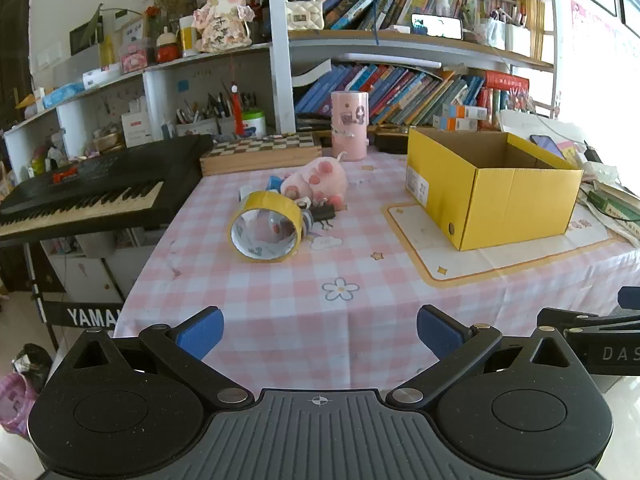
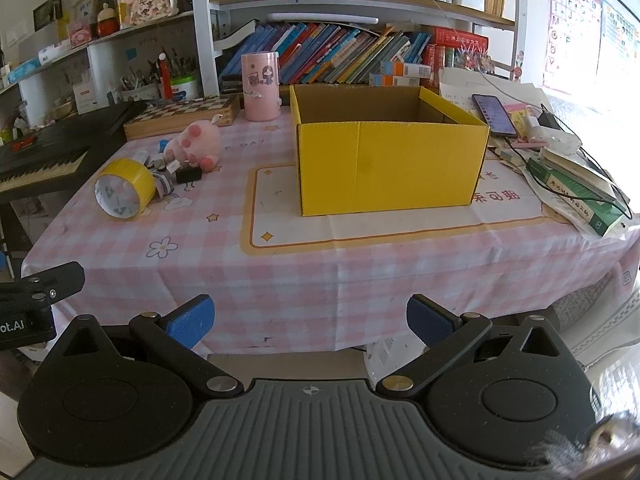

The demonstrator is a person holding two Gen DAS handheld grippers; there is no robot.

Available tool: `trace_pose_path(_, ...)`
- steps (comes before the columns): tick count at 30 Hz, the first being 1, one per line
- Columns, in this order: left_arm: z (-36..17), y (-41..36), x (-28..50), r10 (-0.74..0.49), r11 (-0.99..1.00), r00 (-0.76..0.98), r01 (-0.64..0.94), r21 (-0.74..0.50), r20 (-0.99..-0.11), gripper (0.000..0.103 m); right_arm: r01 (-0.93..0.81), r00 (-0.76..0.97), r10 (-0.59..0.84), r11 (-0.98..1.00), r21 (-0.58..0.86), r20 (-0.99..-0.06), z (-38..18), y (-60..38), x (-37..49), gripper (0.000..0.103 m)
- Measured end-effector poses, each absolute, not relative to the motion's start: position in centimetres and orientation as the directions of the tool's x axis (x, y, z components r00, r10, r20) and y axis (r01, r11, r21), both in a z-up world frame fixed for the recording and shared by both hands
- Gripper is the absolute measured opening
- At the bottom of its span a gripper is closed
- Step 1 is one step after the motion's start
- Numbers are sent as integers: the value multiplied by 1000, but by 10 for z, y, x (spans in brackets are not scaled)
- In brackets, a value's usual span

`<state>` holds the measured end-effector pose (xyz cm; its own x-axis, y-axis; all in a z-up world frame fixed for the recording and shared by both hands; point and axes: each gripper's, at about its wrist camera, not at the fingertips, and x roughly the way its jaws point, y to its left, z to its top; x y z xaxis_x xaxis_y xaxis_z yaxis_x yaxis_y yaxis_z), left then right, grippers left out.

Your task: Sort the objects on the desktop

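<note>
Both grippers hang off the near edge of the desk (image 1: 280,320), tilted down toward it, and nothing has been picked up yet. The left gripper (image 1: 320,334) has its jaws spread wide with only tablecloth between them; the right gripper (image 2: 311,323) is spread just as wide and equally empty.

The loose things sit in one cluster toward the far left part of the desk: a yellow tape roll (image 1: 266,226) lying on its side with its open core facing the near edge, a pink plush (image 1: 316,180) just behind it, and a black clip (image 1: 326,213) with some small bits touching the tape's right side. The yellow box (image 2: 386,160), open on top, stands toward the right side of the desk, well apart from the cluster.

From the left gripper the tape lies ahead and slightly left, almost in line with its fingers. From the right gripper the same cluster lies far off to the left, while the box is straight ahead. So the left hand looks the nearer one for the tape, which is also the closest piece to the near edge; carrying it to the box would mean a sweep rightward across the desk.
</note>
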<state>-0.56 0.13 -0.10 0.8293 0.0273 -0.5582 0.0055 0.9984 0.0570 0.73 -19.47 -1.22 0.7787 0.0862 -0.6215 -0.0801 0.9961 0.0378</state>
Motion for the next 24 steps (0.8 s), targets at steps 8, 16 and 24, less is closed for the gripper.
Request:
trace_pose_path(8,-1,0,-2,26,998,824,13,66,-566,103,-78,779,85,996,38,-621,-12,-195,7,103)
trace_pose_path(16,-2,1,-1,28,998,823,12,66,-568,103,-79,778,86,996,39,-622,-11,-195,8,103)
trace_pose_path(24,-3,2,2,32,998,820,9,69,-571,103,-82,776,88,996,39,-624,-10,-194,10,103)
